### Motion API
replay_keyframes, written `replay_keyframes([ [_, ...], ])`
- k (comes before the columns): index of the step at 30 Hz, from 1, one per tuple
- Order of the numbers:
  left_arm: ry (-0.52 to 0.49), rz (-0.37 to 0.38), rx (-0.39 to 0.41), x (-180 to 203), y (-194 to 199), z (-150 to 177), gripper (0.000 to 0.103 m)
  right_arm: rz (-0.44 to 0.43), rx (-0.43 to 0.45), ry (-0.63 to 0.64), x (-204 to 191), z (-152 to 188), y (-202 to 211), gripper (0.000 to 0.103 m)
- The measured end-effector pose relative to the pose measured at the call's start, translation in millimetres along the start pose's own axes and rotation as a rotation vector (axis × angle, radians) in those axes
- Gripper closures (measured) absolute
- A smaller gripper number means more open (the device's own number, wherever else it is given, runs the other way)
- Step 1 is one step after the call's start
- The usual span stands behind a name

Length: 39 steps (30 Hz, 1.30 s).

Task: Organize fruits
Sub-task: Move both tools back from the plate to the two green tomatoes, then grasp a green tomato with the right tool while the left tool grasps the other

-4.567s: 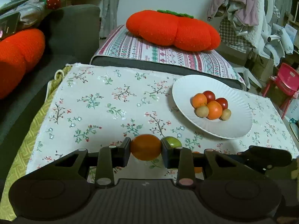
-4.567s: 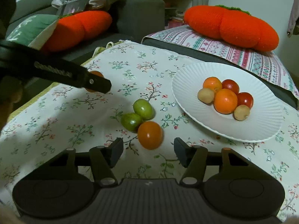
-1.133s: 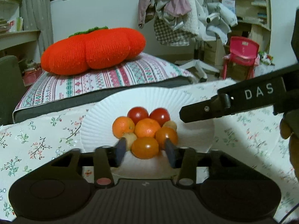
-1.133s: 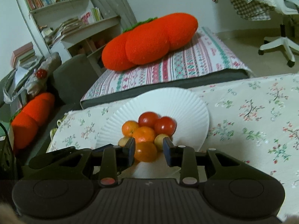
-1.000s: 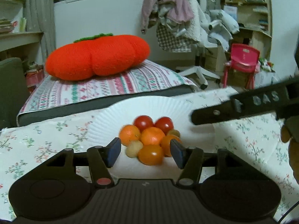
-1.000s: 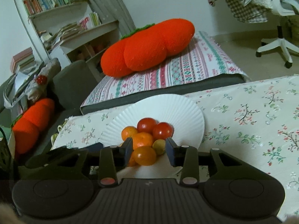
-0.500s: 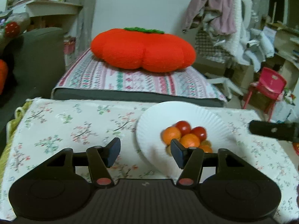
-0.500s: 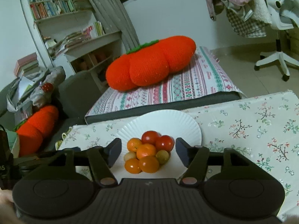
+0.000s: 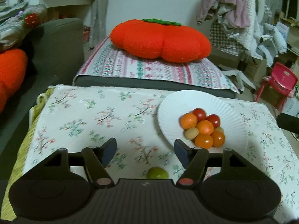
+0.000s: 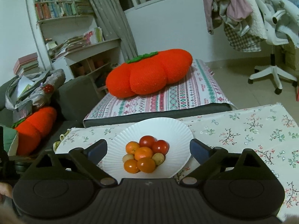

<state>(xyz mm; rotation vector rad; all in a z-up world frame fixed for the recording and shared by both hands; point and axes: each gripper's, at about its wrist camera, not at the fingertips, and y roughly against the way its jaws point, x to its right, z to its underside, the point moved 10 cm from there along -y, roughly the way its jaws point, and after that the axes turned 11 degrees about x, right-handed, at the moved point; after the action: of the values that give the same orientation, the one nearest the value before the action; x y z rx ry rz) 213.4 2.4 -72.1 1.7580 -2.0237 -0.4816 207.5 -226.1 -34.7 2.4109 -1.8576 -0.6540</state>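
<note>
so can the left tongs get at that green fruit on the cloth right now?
Probably yes: the left tongs are open and empty, and the green fruit lies alone on the cloth just below them, nothing between.

A white paper plate (image 9: 214,100) with a ribbed rim lies flat on the flowered surface (image 9: 93,115) and holds a tight cluster of small fruits (image 10: 144,154): two red ones at the back, orange ones in the middle and front, and two pale yellowish ones at the sides, all touching. One green fruit (image 9: 157,173) lies alone on the cloth, apart from the plate.
</note>
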Motion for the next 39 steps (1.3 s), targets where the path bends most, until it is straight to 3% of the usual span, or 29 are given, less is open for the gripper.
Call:
replay_keyframes([
  [3,0.033,-0.036,-0.002,-11,8,3,0.034,-0.020,-0.007,0.031,-9,3,1,0.008],
  [7,0.059,-0.025,0.004,-15,17,4,0.029,-0.039,-0.023,0.080,-20,10,-2,0.008],
  [15,0.012,-0.053,0.004,-19,19,9,0.028,-0.138,-0.090,0.155,-59,38,-2,0.009],
  [22,0.021,-0.062,-0.009,-27,21,11,0.028,-0.250,-0.222,0.213,-103,87,-13,0.016],
  [27,-0.010,-0.074,-0.026,-29,18,14,0.028,-0.270,-0.278,0.228,-116,114,-27,0.026],
  [34,0.004,-0.090,-0.043,-39,12,16,0.028,-0.249,-0.283,0.267,-128,141,-48,0.040],
  [37,-0.009,-0.086,-0.050,-38,9,18,0.028,-0.245,-0.277,0.257,-135,147,-56,0.050],
  [39,-0.021,-0.089,-0.046,-38,7,18,0.028,-0.222,-0.281,0.280,-137,152,-61,0.068],
])
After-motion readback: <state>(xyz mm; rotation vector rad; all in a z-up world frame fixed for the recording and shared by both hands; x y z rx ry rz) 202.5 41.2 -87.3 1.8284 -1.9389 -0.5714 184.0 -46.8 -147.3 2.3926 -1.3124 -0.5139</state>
